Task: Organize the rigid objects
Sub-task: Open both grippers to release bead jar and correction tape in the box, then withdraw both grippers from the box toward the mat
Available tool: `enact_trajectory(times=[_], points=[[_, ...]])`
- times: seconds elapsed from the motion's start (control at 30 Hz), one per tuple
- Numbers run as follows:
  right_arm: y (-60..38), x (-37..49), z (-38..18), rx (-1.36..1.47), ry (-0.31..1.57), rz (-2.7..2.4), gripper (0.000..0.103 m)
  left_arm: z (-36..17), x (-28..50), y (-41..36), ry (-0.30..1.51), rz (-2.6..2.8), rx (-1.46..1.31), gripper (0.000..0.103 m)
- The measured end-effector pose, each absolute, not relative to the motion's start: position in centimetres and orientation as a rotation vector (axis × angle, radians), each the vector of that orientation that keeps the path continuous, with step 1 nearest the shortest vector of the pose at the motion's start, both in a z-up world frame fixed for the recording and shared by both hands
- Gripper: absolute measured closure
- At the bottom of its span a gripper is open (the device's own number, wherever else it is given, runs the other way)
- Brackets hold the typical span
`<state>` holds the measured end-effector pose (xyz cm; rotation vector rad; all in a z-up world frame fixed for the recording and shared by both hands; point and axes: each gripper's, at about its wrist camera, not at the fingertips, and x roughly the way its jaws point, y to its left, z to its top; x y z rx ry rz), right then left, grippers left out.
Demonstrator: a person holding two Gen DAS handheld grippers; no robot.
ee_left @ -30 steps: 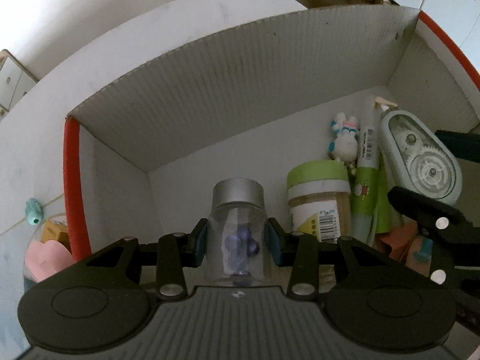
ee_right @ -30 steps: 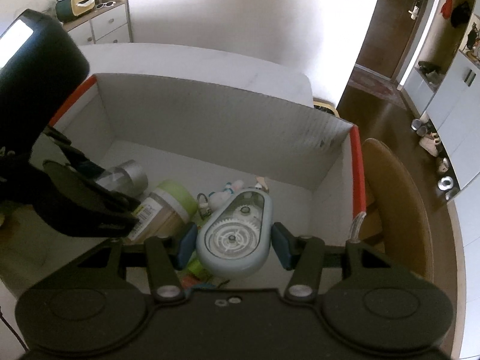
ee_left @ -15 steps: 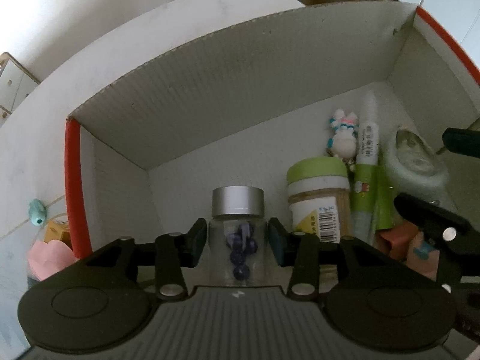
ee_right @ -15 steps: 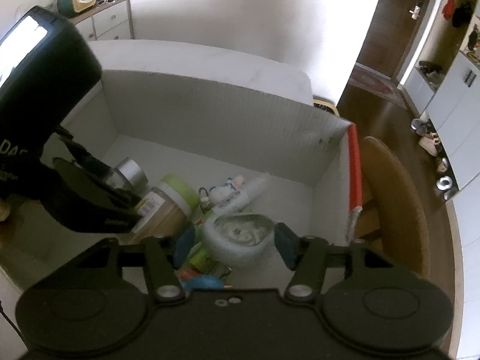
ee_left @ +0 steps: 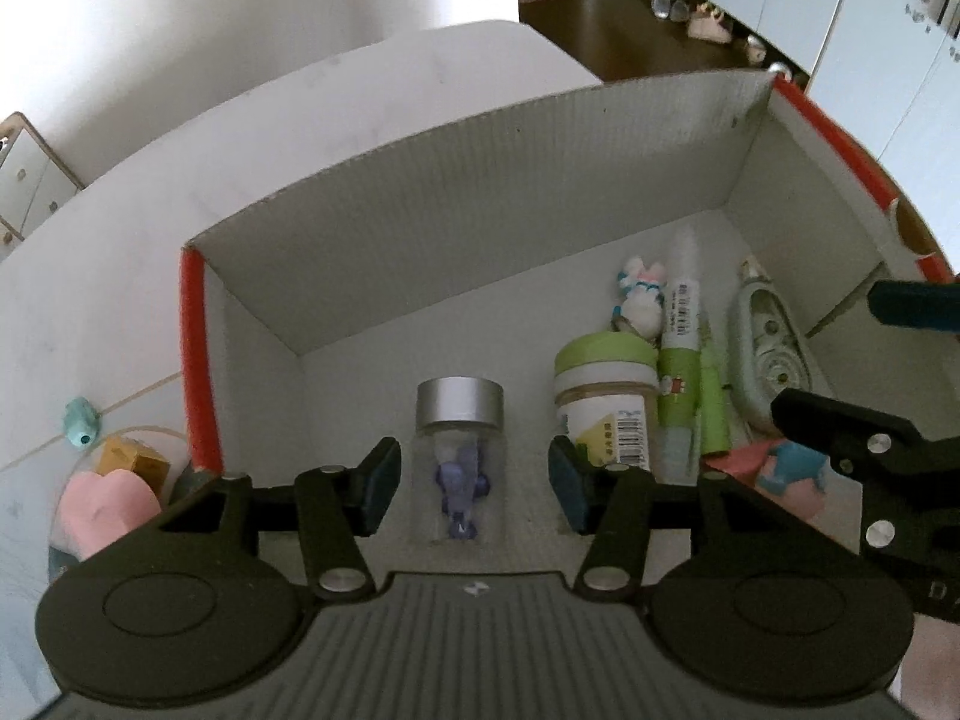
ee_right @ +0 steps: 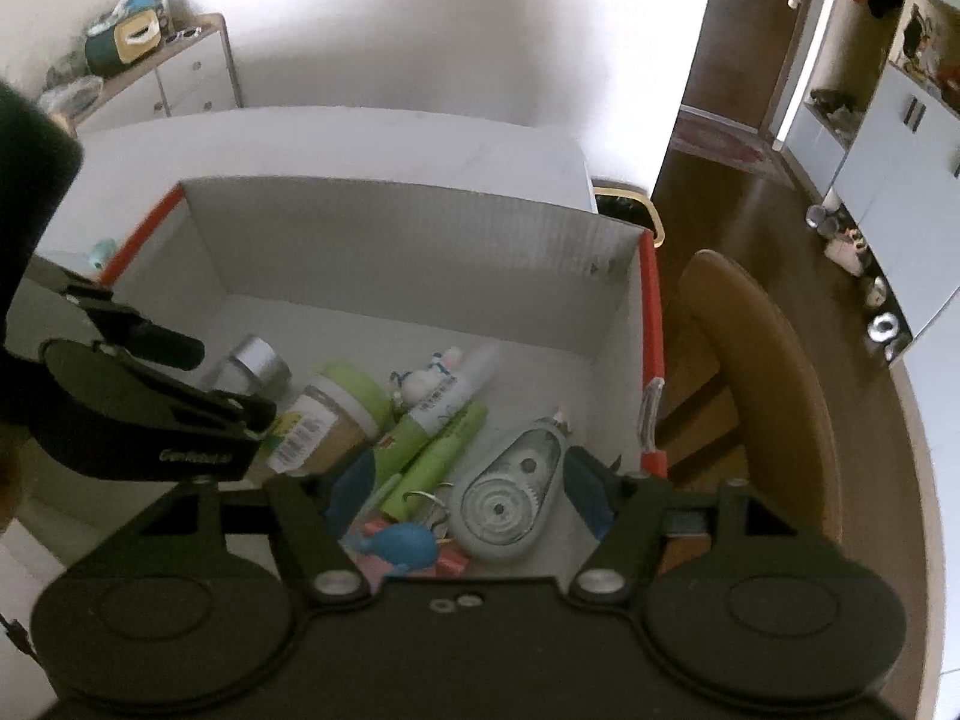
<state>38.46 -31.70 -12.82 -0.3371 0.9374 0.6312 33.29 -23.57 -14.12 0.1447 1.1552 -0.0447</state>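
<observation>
Vial (ee_left: 459, 462) and tape dispenser (ee_right: 510, 495) lie in the box (ee_left: 480, 204); both tongs gape wide, holding nothing.

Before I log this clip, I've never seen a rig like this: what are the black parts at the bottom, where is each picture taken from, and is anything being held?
No robot here: a person holds a hand tool with a two-finger claw in each hand, and a camera on each tool looks forward along its fingers. One picture comes from the left claw, the other from the right claw; the black shapes at the bottom are the tools themselves.

Both look down into a white cardboard box with red edges. In it lie a clear vial with a silver cap, a green-lidded jar, a green tube, a small bunny charm and a grey-blue tape dispenser.

Nothing is held. Both claws are open: the vial sits between the left fingers, the dispenser between the right, each apart from the pads.
</observation>
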Motion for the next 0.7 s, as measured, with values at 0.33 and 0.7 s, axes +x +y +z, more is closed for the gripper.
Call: enact_trajectory(times=[0.33,0.7], points=[[-32.1,36.1,-10.5,-0.263,0.921,0.668,0.029,-10.8,31.3,-21.1,1.059,-0.08,0.082,0.048],[-31.5,32.8,-7.8,-0.208,0.891,0.706,0.021,-7.9,27.4,-17.3,0.964,-0.11,-0.002,0.043]])
